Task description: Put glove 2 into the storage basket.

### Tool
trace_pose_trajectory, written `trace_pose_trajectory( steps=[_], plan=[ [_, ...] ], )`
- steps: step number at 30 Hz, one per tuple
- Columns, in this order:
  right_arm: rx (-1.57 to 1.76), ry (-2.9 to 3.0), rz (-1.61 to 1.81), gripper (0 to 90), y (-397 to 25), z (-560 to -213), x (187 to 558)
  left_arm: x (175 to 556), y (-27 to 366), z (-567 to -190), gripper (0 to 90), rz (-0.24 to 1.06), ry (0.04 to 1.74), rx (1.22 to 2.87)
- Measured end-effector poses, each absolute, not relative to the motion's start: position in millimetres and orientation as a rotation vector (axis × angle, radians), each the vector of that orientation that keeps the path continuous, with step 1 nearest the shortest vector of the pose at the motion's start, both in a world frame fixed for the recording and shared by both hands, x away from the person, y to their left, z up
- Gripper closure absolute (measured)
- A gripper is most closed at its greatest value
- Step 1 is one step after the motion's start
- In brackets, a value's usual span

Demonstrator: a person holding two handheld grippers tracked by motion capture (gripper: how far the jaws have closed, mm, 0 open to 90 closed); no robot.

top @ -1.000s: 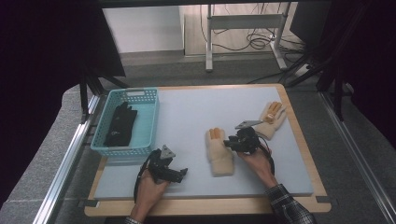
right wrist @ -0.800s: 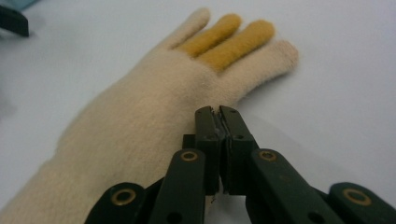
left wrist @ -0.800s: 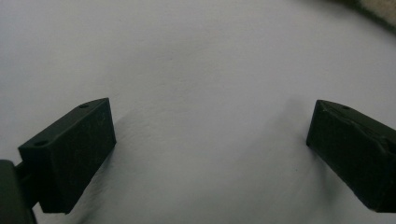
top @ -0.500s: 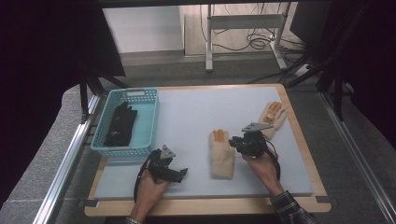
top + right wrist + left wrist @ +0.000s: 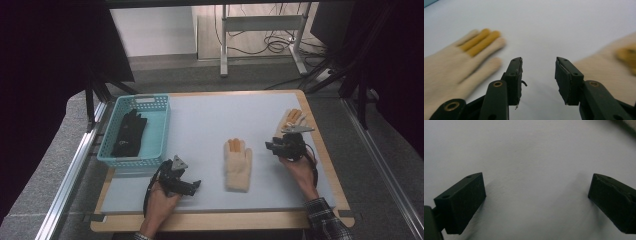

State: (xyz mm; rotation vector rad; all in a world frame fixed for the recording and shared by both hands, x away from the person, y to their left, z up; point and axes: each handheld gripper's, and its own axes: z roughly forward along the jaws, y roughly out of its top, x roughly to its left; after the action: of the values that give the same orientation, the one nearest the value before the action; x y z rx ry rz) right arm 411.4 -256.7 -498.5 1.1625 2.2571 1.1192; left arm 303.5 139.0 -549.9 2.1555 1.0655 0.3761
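Gloves remain: black pair (image 5: 129, 133) sits in your basket (image 5: 159, 131) at left, two cream gloves (image 5: 238, 164) (image 5: 291, 119) lie centre and right. Your right gripper (image 5: 537, 72) hovers between them, part-open and empty; left gripper (image 5: 192, 186) gapes wide, empty.

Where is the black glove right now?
In the high view, the black glove lies inside the turquoise plastic basket at the table's left side, beyond the left gripper.

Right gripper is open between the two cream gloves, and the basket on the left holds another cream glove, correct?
Not quite. The high view shows the teal basket holding a black glove, not cream. The right gripper is open between the two cream gloves.
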Motion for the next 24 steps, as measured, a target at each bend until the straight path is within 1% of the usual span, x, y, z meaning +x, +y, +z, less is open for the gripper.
trace_pose_trajectory(
  steps=[7,14,17,19,22,24],
  plan=[
    [1.229,2.130,1.041,54.6,-296.7,-490.2,435.3,303.5,139.0,-549.9,1.5,0.376,1.065,2.156],
    [1.290,2.070,0.973,44.0,-316.9,-497.1,467.4,303.6,139.0,-549.8,1.5,0.375,1.065,2.156],
    [1.308,2.072,0.982,38.8,-317.3,-503.4,480.0,303.6,139.0,-549.9,1.5,0.375,1.065,2.155],
    [1.308,2.078,0.966,37.0,-314.9,-508.5,487.0,303.6,139.0,-549.9,1.5,0.375,1.065,2.156],
    [1.315,2.089,0.937,37.0,-311.9,-517.3,495.1,303.6,139.0,-549.9,1.5,0.375,1.065,2.156],
    [1.325,2.082,0.937,41.6,-311.2,-521.6,497.5,303.6,139.0,-549.9,1.5,0.375,1.065,2.156]
  ],
)
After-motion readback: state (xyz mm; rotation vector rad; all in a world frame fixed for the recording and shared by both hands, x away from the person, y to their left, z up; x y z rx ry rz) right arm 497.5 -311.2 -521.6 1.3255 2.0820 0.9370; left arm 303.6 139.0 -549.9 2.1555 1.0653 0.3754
